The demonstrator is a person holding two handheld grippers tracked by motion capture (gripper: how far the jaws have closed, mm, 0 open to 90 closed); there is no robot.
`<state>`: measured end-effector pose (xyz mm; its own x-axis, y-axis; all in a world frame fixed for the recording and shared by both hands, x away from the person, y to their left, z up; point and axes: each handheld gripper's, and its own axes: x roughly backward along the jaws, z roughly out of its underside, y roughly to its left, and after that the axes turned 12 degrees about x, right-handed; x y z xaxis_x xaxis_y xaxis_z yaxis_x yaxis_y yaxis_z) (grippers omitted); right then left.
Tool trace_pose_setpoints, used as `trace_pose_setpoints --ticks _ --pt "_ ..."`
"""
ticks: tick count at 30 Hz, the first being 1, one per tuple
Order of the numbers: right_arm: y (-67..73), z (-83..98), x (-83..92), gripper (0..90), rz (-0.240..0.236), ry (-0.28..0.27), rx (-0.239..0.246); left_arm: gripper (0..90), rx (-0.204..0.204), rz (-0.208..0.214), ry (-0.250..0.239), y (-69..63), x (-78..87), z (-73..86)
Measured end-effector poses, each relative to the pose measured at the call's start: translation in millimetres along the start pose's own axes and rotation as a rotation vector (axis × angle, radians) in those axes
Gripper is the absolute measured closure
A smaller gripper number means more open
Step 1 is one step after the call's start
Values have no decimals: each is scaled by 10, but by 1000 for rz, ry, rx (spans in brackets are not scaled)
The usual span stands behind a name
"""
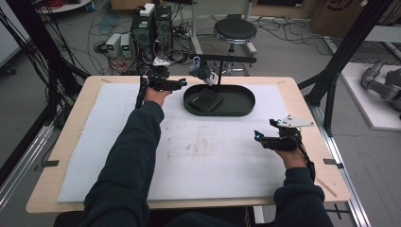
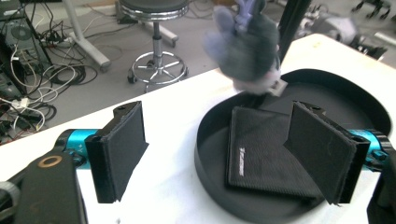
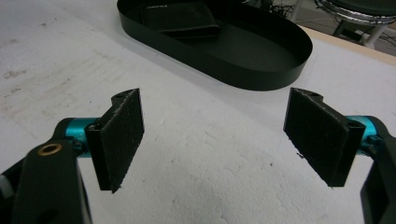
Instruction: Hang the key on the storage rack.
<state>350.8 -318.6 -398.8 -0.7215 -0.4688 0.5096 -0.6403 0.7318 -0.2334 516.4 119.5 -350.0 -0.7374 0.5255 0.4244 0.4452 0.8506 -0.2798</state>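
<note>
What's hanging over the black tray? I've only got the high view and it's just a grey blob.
Observer: In the left gripper view it's a grey-purple plush toy, blurred, dangling above the tray's rim.
Operator: And the dark square in the tray?
Observer: A folded black cloth with a small white logo near one edge.
Operator: Is the right hand-held gripper holding anything?
Observer: No. The right hand-held gripper has its jaws wide apart over the bare white mat.

A light wooden table (image 1: pixel 302 101) carries a white foam mat (image 1: pixel 118 127) (stained near the frame's centre), with a black oval tray (image 1: pixel 243 101) at upper centre.
</note>
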Motion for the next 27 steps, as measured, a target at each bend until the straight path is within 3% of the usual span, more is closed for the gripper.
trace_pose_setpoints --ticks 14,21,27 --pt "42 -6 -23 205 1 0 26 200 -30 60 -168 105 1057 493" --pt "70 -10 -29 205 -1 -1 34 200 -53 61 -185 122 1334 696" --pt "97 -16 -7 205 1 -6 39 200 -49 56 -189 145 1497 939"
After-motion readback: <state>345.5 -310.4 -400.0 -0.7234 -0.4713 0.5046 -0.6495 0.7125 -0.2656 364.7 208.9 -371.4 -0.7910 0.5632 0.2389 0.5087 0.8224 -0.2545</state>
